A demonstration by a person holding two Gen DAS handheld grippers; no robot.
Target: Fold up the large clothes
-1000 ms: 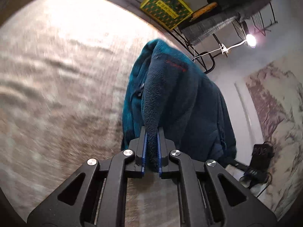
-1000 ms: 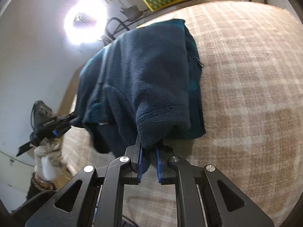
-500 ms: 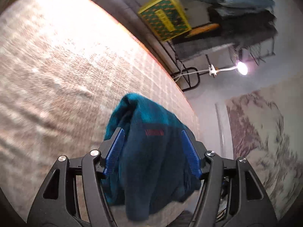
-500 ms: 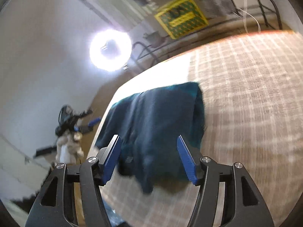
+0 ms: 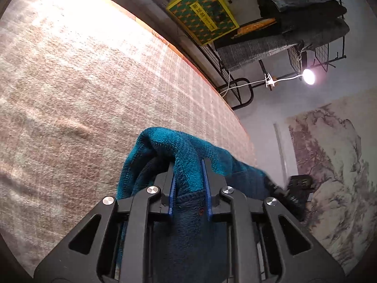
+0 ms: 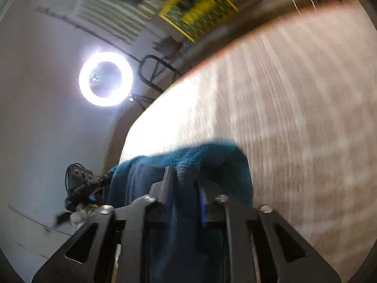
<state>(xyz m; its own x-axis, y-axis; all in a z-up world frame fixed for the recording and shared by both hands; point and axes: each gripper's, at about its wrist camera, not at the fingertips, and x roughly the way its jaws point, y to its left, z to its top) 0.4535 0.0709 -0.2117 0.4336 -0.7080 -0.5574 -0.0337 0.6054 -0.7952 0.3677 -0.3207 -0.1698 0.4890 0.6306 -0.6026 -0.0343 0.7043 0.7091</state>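
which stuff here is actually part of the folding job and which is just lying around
Part of the job:
- teal fleece jacket
- left gripper, closing on the fleece
- right gripper, closing on the fleece
- checked blanket underneath

Lying about:
- yellow-green box
- clothes on the rack
- ring light
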